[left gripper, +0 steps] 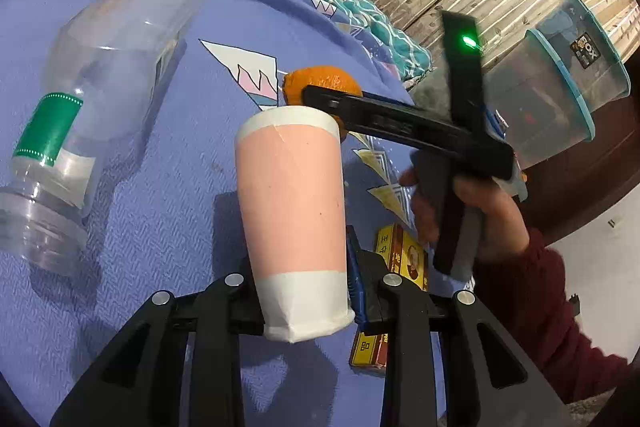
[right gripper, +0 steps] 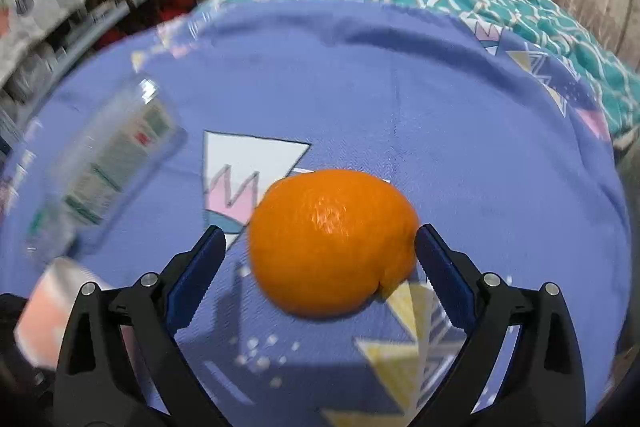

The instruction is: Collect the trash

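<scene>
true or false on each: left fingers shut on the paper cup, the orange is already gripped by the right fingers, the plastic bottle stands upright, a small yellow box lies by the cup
Left gripper is shut on the paper cup: true.
Right gripper grips the orange: false, its fingers stand open on either side.
The plastic bottle stands upright: false, it lies on its side on the blue blanket.
A yellow box lies beside the cup: true.

Matt paper cup [left gripper: 292, 195], clear plastic bottle [left gripper: 100, 99], glossy dimpled orange [right gripper: 332, 239]
</scene>
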Demonstrator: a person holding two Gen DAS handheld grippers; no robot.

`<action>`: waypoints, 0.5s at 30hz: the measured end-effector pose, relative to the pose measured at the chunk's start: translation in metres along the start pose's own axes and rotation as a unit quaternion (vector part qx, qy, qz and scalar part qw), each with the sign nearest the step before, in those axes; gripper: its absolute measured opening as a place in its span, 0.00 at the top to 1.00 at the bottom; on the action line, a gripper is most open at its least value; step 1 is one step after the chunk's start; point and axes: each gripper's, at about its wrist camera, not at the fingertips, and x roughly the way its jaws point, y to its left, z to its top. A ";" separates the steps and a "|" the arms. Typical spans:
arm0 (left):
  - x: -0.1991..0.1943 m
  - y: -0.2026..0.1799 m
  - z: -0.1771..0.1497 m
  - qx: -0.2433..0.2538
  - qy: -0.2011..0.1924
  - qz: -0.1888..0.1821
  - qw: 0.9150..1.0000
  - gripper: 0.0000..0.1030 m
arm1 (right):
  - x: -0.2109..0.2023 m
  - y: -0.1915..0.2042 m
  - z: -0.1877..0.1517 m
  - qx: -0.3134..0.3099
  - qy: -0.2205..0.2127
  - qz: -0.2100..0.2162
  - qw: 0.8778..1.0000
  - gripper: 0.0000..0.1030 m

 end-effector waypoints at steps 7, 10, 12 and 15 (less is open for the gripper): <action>0.008 -0.007 0.000 0.007 0.006 0.002 1.000 0.73 | -0.030 -0.024 -0.043 0.026 -0.023 0.027 0.999 0.55; 0.011 -0.015 0.000 0.016 0.009 0.003 1.000 0.73 | -0.048 -0.046 -0.080 0.067 -0.038 0.040 0.996 0.56; 0.012 -0.021 0.001 0.024 0.008 0.001 1.000 0.73 | -0.062 -0.061 -0.104 0.097 -0.046 0.048 0.993 0.56; 0.014 -0.036 0.005 0.039 0.008 -0.006 0.999 0.73 | -0.087 -0.078 -0.140 0.133 -0.058 0.049 0.988 0.56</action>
